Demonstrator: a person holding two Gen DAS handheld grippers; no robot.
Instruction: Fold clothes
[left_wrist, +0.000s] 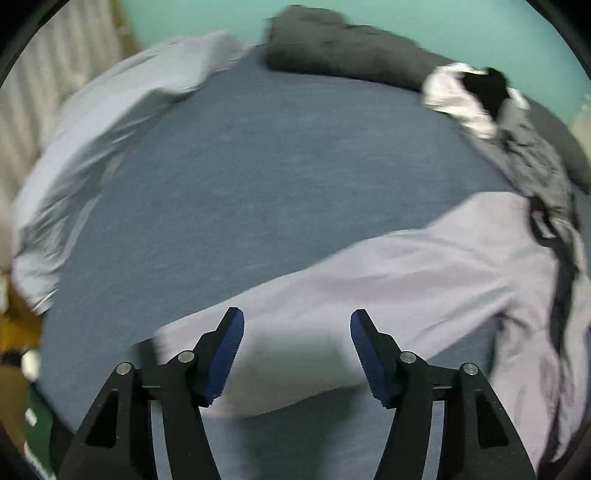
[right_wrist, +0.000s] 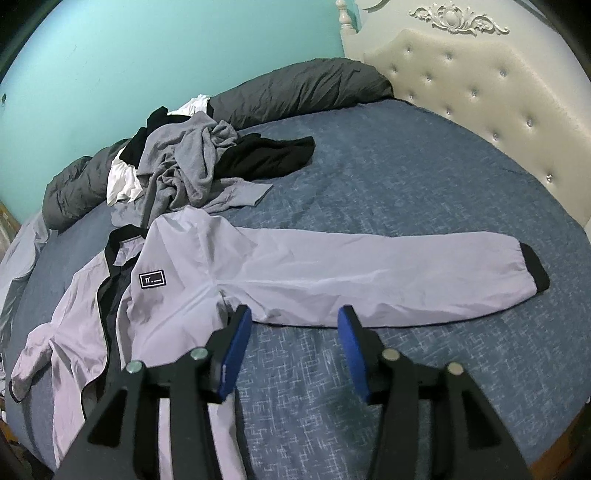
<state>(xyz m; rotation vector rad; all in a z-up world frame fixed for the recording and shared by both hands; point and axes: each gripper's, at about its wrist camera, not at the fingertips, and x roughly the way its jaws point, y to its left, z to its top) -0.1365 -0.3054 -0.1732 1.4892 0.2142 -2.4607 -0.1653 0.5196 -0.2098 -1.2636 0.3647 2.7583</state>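
A pale lilac jacket (right_wrist: 192, 280) with black trim lies open on the blue bedspread (right_wrist: 388, 177). One sleeve (right_wrist: 369, 269) stretches right and ends in a black cuff (right_wrist: 533, 269). My right gripper (right_wrist: 295, 325) is open just above the bedspread, below that sleeve near the armpit. In the blurred left wrist view the other sleeve (left_wrist: 369, 280) runs across the bedspread (left_wrist: 258, 177). My left gripper (left_wrist: 297, 328) is open over its near end, and the fabric lies between the blue pads (left_wrist: 227, 354).
A heap of grey, black and white clothes (right_wrist: 192, 162) lies behind the jacket. A dark grey duvet (right_wrist: 295, 88) runs along the teal wall. A tufted white headboard (right_wrist: 480, 96) stands at the right. Another pale garment (left_wrist: 92, 147) lies at the bed's left edge.
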